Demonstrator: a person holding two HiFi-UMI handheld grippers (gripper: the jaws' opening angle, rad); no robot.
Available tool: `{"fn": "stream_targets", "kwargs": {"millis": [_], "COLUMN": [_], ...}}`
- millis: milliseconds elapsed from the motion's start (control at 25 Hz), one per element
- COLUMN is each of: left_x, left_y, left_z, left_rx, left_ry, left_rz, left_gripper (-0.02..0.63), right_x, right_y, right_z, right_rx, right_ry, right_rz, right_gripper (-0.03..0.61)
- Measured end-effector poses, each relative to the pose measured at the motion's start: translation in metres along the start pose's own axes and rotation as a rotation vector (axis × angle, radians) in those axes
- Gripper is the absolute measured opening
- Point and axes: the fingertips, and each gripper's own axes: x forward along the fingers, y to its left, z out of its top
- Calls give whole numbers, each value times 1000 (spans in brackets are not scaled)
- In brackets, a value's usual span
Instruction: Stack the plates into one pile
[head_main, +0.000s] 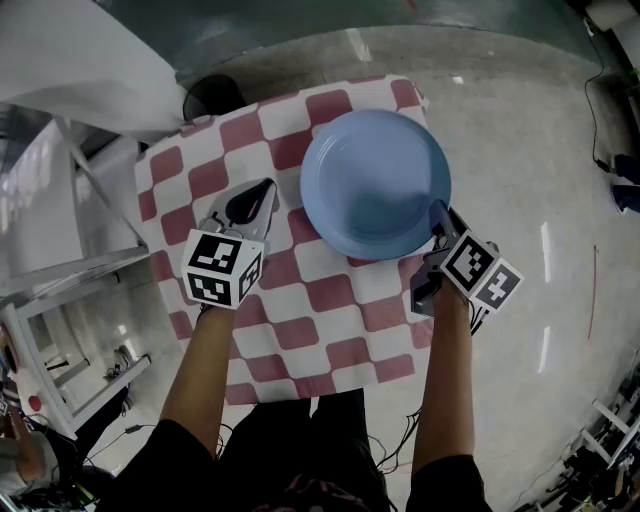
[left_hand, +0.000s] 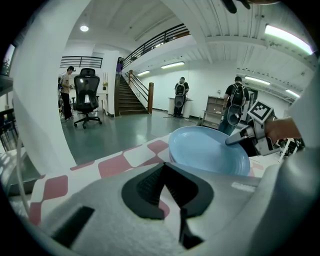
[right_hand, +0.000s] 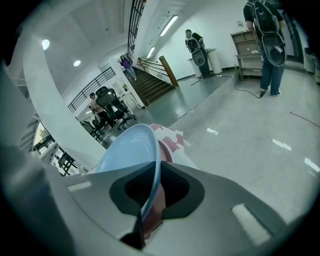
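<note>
A light blue plate (head_main: 375, 180) lies on the red-and-white checked tablecloth (head_main: 215, 175), toward its far right corner. Whether other plates lie under it I cannot tell. My right gripper (head_main: 437, 213) is at the plate's near right edge. In the right gripper view the thin rim of the plate (right_hand: 127, 150) runs between the jaws, and my right gripper (right_hand: 152, 187) is shut on it. My left gripper (head_main: 262, 192) rests over the cloth just left of the plate, shut and holding nothing. The left gripper view shows my left gripper (left_hand: 165, 169) closed, with the plate (left_hand: 207, 150) ahead to the right.
A white metal frame (head_main: 60, 250) stands close on the left of the table. A black round object (head_main: 212, 97) sits past the table's far left corner. Polished floor lies to the right. An office chair (left_hand: 86, 97) and several people stand far off.
</note>
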Motion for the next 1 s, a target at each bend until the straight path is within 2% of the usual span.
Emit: {"fn": "stream_targets", "kwargs": {"millis": [440, 600, 680, 840, 1000], "left_x": [1, 0, -2, -6, -10], "left_y": [2, 1, 1, 3, 2], "left_z": [0, 0, 2, 6, 8], "left_rx": [-2, 0, 0, 0, -3], "left_ry": [1, 2, 0, -9, -14], "left_rz": [0, 1, 4, 10, 16], "left_gripper": [-5, -5, -5, -5, -5], "right_x": [2, 4, 3, -2, -12], "right_y": [-10, -5, -4, 2, 10], "right_z": [-6, -7, -5, 5, 13], "right_rx": [-31, -72, -105, -157, -250], "right_ry": [35, 40, 32, -20, -66], "right_rz": [-64, -66, -76, -73, -72], "right_gripper": [52, 124, 192, 177, 102]}}
